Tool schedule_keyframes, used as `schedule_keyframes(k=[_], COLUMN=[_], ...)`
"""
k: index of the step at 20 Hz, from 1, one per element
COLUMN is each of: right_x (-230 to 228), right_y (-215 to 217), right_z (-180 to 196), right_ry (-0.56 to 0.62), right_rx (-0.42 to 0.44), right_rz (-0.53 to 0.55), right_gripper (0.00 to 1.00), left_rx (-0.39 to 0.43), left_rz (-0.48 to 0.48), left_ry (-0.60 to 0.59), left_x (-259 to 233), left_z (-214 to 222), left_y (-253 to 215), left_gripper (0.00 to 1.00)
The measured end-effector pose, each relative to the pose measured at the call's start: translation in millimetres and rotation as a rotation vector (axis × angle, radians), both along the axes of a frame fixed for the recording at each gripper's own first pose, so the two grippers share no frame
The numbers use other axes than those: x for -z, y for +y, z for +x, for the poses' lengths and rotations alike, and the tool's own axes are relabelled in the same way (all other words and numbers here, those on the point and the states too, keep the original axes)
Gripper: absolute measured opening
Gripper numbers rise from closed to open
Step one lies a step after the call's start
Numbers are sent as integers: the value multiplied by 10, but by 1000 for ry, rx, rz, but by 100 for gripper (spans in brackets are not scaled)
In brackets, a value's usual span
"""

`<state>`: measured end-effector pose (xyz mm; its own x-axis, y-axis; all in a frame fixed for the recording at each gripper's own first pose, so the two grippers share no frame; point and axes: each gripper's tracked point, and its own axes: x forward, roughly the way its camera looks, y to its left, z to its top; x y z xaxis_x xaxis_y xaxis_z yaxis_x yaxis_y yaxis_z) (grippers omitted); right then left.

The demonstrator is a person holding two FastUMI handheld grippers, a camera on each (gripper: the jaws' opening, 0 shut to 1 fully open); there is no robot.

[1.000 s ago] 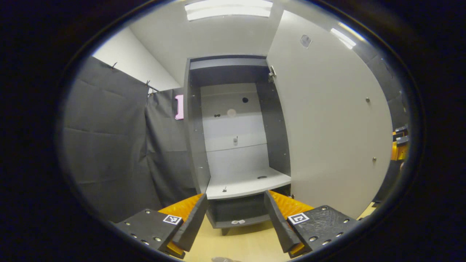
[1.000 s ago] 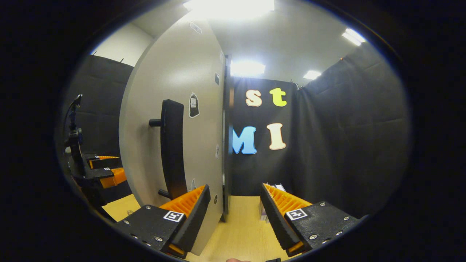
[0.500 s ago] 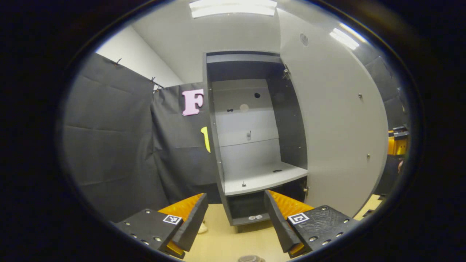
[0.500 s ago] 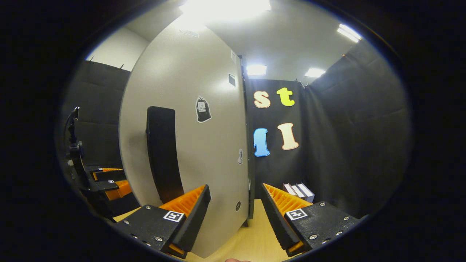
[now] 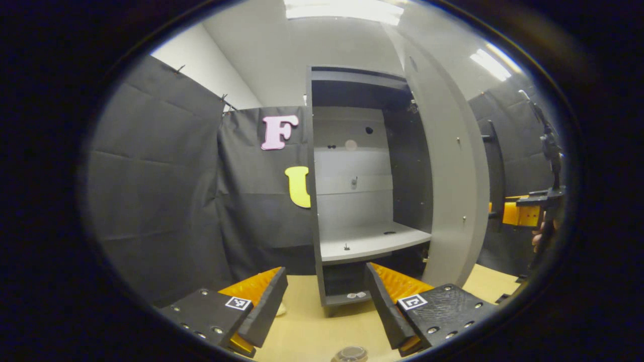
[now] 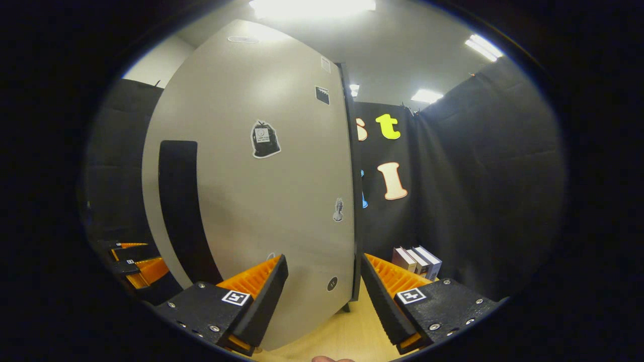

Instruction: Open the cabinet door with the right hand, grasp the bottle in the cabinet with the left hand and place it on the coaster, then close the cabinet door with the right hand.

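**Grey door stood part-way, both grippers empty**

Grey laminate — that was the cabinet door (image 6: 251, 191), seen face-on in the right gripper view, its tall dark handle (image 6: 181, 211) near the left edge and a few small stickers on its front. In the left gripper view the same door (image 5: 455, 191) stood edge-on, swung out from the cabinet (image 5: 352, 191), whose pale shelf (image 5: 372, 241) lay bare apart from a small peg and a dark spot. At the very bottom of that view, on the light wooden tabletop (image 5: 322, 332), a round glassy top (image 5: 350, 353) peeked in — whether bottle or coaster, I couldn't tell. The left gripper (image 5: 327, 301) hung in front of the cabinet, fingers spread wide, nothing between them. The right gripper (image 6: 322, 296) hovered before the door's front, fingers likewise apart and gripping nothing. A few books (image 6: 417, 261) stood against the black cloth beyond.
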<state>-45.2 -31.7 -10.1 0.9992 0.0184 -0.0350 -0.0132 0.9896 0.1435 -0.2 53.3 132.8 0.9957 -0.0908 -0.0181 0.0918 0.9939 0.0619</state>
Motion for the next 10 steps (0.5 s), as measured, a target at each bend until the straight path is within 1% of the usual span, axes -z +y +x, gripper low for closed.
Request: schedule_keyframes(k=[2,3,4,7,8,9,10], right_x=[-1,-32,-54,-51,-62,-53,-61], right_y=[31,13,13,126,150,157,172], right_z=[-2,-29,-29,25,56,64,75], right_ry=[6,-1,-13,-29,-32,-32,-34], right_rx=[-3,5,5,-22,-28,-30,-32], right_rz=[14,-1,-14,-41,-49,-56,-59], right_gripper=[90,88,90,90,90,90,88], left_rx=[14,15,15,11,10,11,10], left_rz=[-5,1,10,18,12,6,3], left_ry=[-6,-8,-9,0,-1,-5,-12], left_x=[-21,-23,-12,8,-9,-27,-35], left_z=[13,22,38,47,58,57,74], left_y=[-25,-24,-11,-17,-16,-17,-8], left_gripper=[89,90,90,90,85,89,90])
